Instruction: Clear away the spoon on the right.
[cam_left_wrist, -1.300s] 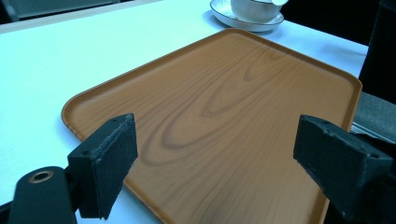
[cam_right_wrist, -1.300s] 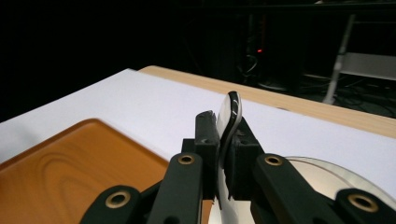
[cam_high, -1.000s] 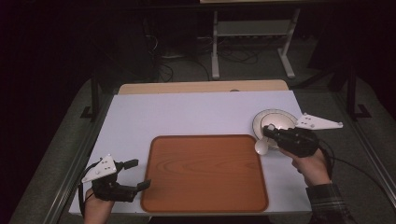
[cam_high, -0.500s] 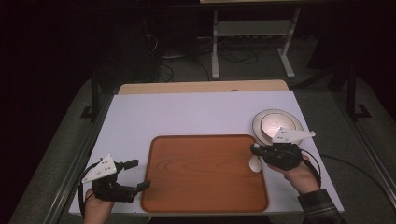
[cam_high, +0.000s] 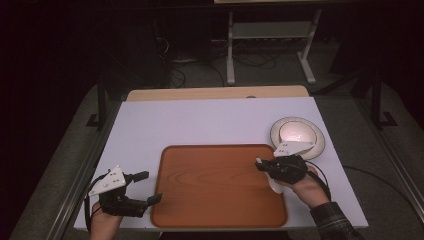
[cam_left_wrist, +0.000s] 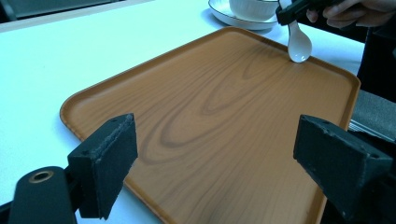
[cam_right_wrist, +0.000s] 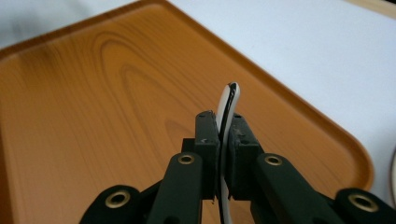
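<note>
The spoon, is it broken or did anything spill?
Nothing stands out. The white spoon looks whole, clamped by its handle in the right gripper and hanging bowl-down over the brown tray, which looks clean. The bowl sits upright on its plate.

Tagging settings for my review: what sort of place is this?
Probably a lab or recording workspace, not a kitchen: a white-covered table on a metal frame, cables on the dark floor, and a bare metal stand behind.
</note>
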